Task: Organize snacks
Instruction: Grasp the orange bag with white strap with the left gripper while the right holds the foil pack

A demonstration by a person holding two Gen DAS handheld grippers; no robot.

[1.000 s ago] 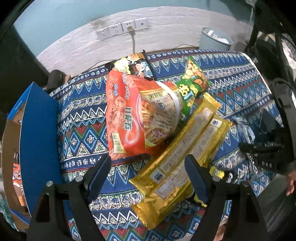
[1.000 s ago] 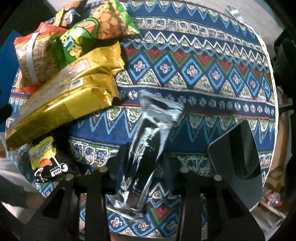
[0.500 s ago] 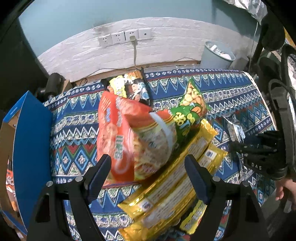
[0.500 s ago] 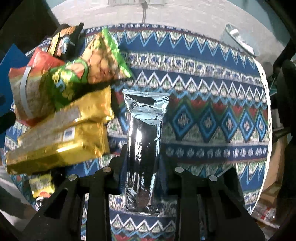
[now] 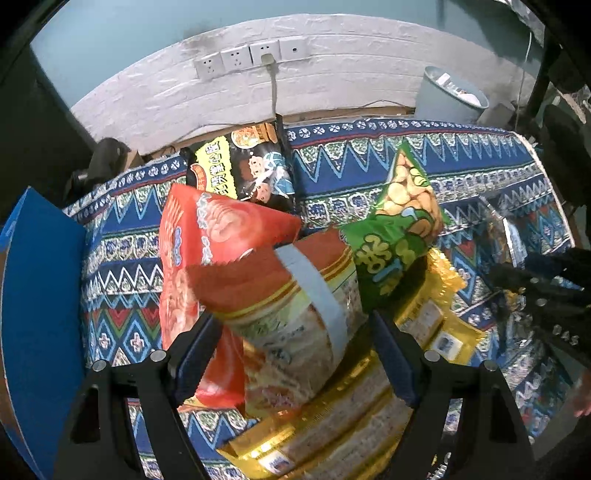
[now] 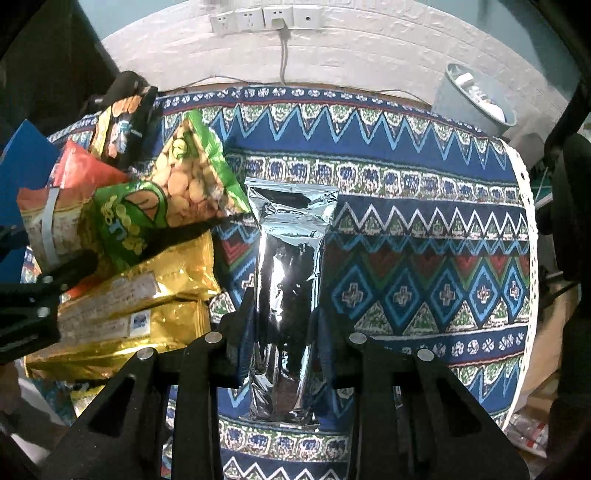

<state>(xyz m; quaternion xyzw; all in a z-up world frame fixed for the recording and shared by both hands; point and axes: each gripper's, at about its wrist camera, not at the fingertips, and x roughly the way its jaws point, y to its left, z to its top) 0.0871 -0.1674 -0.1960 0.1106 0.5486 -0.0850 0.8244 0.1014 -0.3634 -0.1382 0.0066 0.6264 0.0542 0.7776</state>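
Observation:
My left gripper [image 5: 295, 347] is open, its fingers on either side of the red snack bag [image 5: 258, 280] in the pile. Gold packets [image 5: 332, 424] lie under it, a green bag [image 5: 399, 236] to its right and a black bag [image 5: 243, 170] behind. My right gripper [image 6: 282, 328] is shut on a silver foil pouch [image 6: 288, 258], held lengthwise above the patterned cloth. In the right wrist view the red bag [image 6: 66, 192], green bag [image 6: 170, 199] and gold packets [image 6: 129, 302] lie at the left.
A blue cardboard box [image 5: 33, 325] stands at the table's left edge. The patterned cloth [image 6: 424, 258] covers the table. A grey bin [image 6: 476, 99] stands beyond the far right corner, under the white wall with sockets [image 6: 266, 16].
My left gripper has moved forward, so the red bag now sits between its fingers. My right gripper has lifted the silver pouch and swung it level, pointing at the wall.

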